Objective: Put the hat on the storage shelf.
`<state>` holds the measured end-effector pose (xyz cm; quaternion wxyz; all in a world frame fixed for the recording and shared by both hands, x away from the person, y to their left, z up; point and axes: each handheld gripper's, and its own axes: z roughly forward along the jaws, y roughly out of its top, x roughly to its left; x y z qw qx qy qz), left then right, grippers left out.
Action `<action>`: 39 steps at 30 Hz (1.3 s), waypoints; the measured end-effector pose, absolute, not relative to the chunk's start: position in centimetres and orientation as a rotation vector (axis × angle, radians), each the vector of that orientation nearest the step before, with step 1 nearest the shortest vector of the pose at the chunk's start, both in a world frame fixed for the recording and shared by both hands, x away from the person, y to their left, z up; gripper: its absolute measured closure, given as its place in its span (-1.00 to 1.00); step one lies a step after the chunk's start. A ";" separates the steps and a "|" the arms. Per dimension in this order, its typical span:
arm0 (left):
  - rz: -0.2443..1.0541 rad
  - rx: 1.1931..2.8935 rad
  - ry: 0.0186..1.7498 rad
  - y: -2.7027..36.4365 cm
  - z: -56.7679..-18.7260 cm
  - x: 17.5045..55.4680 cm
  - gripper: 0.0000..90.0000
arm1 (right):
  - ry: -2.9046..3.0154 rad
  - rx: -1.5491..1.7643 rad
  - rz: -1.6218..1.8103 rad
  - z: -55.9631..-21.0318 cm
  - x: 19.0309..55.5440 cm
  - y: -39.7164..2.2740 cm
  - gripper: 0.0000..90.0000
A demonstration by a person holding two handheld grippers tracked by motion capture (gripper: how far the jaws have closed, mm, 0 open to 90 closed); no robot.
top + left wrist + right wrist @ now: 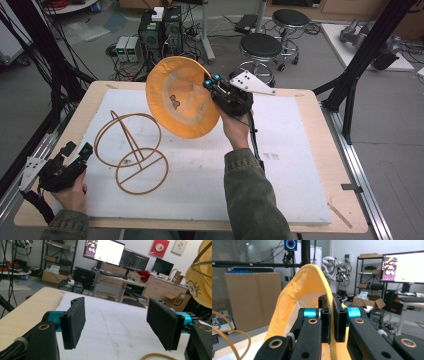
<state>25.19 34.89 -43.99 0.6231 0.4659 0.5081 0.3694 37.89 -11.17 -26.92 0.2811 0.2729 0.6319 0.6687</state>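
The right gripper (216, 86) holds a floppy orange fabric sun hat (181, 97) aloft by its brim, jaws clamped, above the golden wire hat stand (131, 151) (placement apparently remains), while the left gripper (76, 153) waits, jaws apart.

- Black bodies and flat, black-padded jaws were seen on the left gripper (116, 323) and the right gripper (331, 318).
- Teal collars and brass-ringed screw holes were noted behind the jaws.
- Grey three-cornered plates (252, 82) with dark dots were carried on top.
- Olive-green sleeves (250, 192) were worn, lower centre of the high view.
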 end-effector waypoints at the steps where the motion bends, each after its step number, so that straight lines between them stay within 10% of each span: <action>1: 0.850 1.069 1.167 34.9 -44.0 25.2 -0.30 | 1.692 0.719 1.802 -26.7 38.0 -10.8 0.92; 23: 0.859 1.080 1.166 35.2 -44.0 25.4 -0.30 | 1.682 0.623 1.849 -24.2 39.2 -3.4 0.92; 39: 0.859 1.073 1.174 35.4 -44.1 25.4 -0.30 | 1.797 0.284 1.933 -23.0 31.3 1.2 0.92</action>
